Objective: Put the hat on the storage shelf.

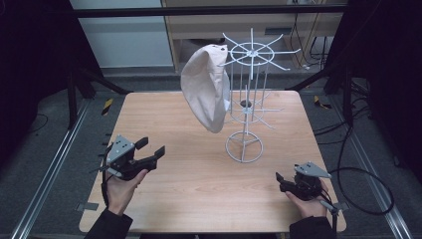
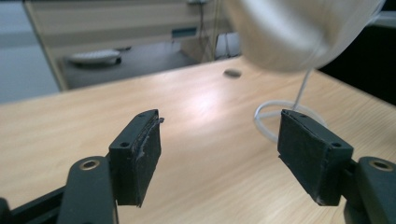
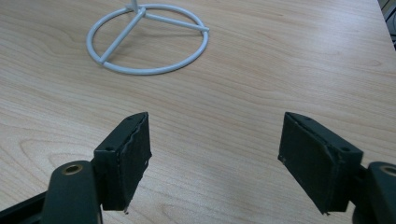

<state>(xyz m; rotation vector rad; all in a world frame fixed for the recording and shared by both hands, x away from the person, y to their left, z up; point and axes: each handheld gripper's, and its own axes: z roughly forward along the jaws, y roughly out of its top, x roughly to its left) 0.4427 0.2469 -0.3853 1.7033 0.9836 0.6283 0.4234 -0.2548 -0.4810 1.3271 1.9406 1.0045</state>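
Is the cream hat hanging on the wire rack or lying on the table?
Hanging. The hat dangles from an upper hook of the white wire rack, clear of the table; both hand-held grippers are apart from it.

The counter [image 1: 164,199] is a square top of light wood grain, set on a grey floor [image 1: 45,149] with metal rails along both sides. A white wire display rack [image 1: 249,99] stands on it right of centre, resting on its ring base [image 3: 147,39]. A small dark round spot [image 2: 232,73] marks the wood beyond the base.
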